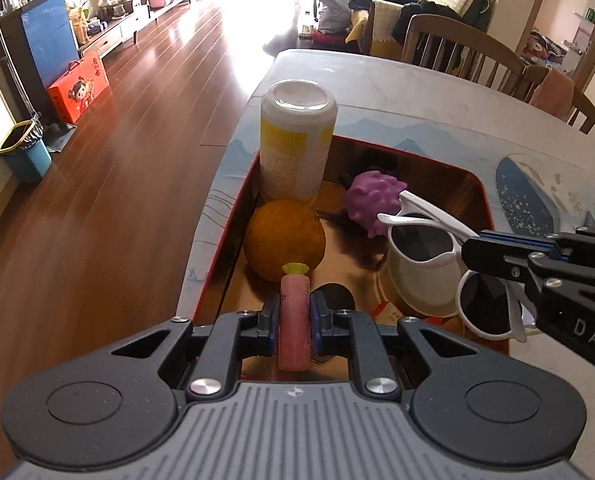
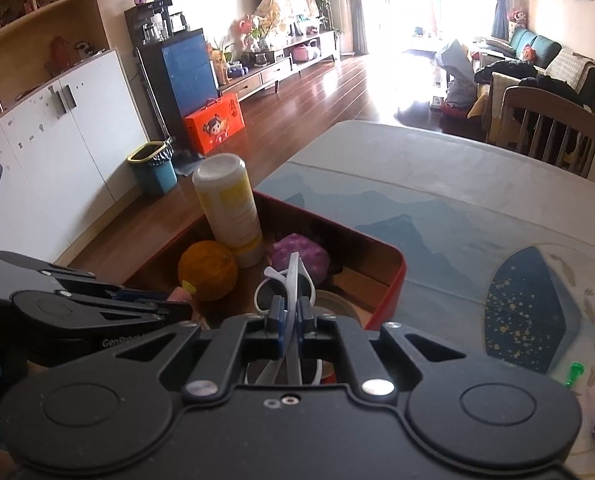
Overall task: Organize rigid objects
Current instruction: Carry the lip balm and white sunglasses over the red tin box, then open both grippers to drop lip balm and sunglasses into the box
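Sunglasses [image 1: 453, 264]: white frame, dark lenses, clamped in right gripper [image 2: 290, 314] | left gripper [image 1: 294, 312]: clamped on pink tube [image 1: 293, 320]

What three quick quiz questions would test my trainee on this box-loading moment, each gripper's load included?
1. True or false: the left gripper is shut on the pink tube.
2. What does the right gripper hold? A) orange B) white sunglasses C) purple spiky ball
3. Which item stands upright in the red box?

Key
1. True.
2. B: white sunglasses; the orange and purple spiky ball lie in the box.
3. The yellow-and-white bottle.
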`<state>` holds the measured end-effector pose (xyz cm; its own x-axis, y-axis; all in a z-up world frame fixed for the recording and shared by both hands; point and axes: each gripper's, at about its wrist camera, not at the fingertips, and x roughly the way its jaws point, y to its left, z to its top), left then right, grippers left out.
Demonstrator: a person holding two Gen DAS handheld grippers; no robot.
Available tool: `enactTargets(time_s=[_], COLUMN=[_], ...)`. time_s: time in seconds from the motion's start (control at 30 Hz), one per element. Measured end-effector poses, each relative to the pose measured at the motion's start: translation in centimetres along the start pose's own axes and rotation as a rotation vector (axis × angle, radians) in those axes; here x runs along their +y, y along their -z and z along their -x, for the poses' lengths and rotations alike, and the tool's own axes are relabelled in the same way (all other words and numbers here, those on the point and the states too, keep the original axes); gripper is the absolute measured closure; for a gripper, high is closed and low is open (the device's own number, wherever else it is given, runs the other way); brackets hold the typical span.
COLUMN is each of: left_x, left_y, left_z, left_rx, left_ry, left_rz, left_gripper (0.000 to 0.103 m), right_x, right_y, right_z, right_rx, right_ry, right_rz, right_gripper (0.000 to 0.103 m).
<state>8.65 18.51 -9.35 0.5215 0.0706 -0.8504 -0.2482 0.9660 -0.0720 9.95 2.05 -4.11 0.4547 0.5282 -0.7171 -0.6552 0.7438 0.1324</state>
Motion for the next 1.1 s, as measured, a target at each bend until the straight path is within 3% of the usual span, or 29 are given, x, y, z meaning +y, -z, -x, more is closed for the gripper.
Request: enactTargets(time_s=[0.5, 1.1], left_x=[0.7, 0.1], left_y=[-0.6, -0.2], left_z=[-1.6, -1.0], left_rx=[0.068, 0.083], left_ry=[0.027, 0.031], left_rz=[0.035, 0.035], left_gripper=[0.087, 0.087], right_x=[0.9, 0.6], right_y=[1.1, 1.6], right_z=[-1.6, -0.7], right_rx=[0.064, 0.111], right_ry=[-0.031, -0.035], right_rz=[0.023, -0.002], right_gripper=[0.097, 0.069])
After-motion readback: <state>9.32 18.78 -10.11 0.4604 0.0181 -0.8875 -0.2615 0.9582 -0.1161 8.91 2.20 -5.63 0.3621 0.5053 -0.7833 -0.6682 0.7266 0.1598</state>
